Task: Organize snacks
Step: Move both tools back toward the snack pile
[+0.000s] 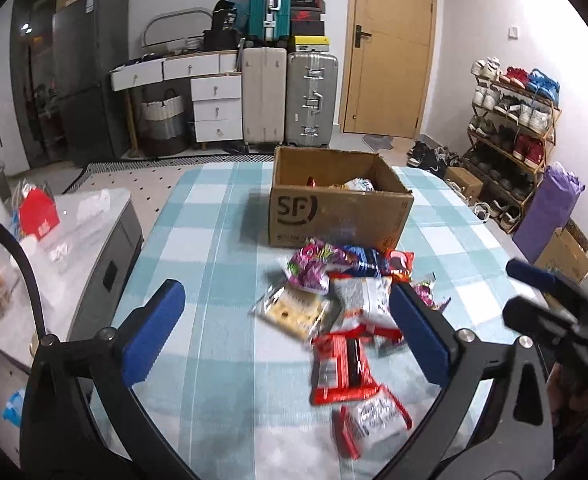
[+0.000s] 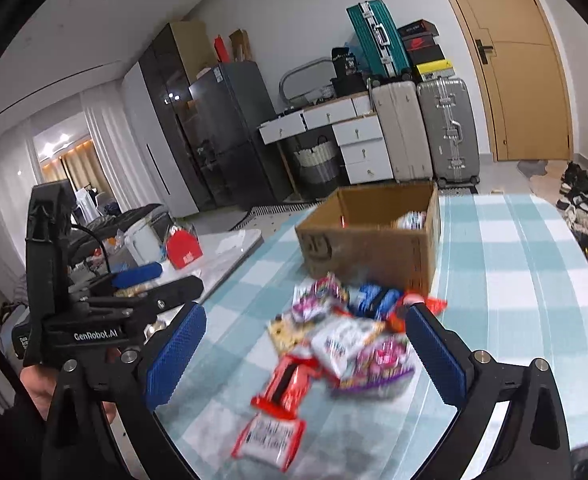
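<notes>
- Blue-padded jaws of the left gripper (image 1: 286, 332) and right gripper (image 2: 308, 356) are spread wide, nothing clamped.
- Snack packets (image 1: 348, 312) are heaped on the checked tablecloth (image 1: 214, 240), just before the cardboard box (image 1: 334, 208).
- Overlapping slippery wrappers risk being pinched two at once or dropped.

Checked table (image 1: 214, 220): box (image 1: 334, 216), snacks (image 1: 346, 308)

**Luggage, shoes and clutter round the checked table**

Against the far wall a teal suitcase (image 1: 269, 0) stands atop a beige one (image 1: 263, 94), a silver case (image 1: 312, 98) beside them. A wooden door (image 1: 390, 46) is shut. Right, a shoe rack (image 1: 512, 128) is crammed full. Left, a dark fridge (image 1: 88, 76), white drawers (image 1: 217, 106) and a woven basket (image 1: 162, 120).
</notes>
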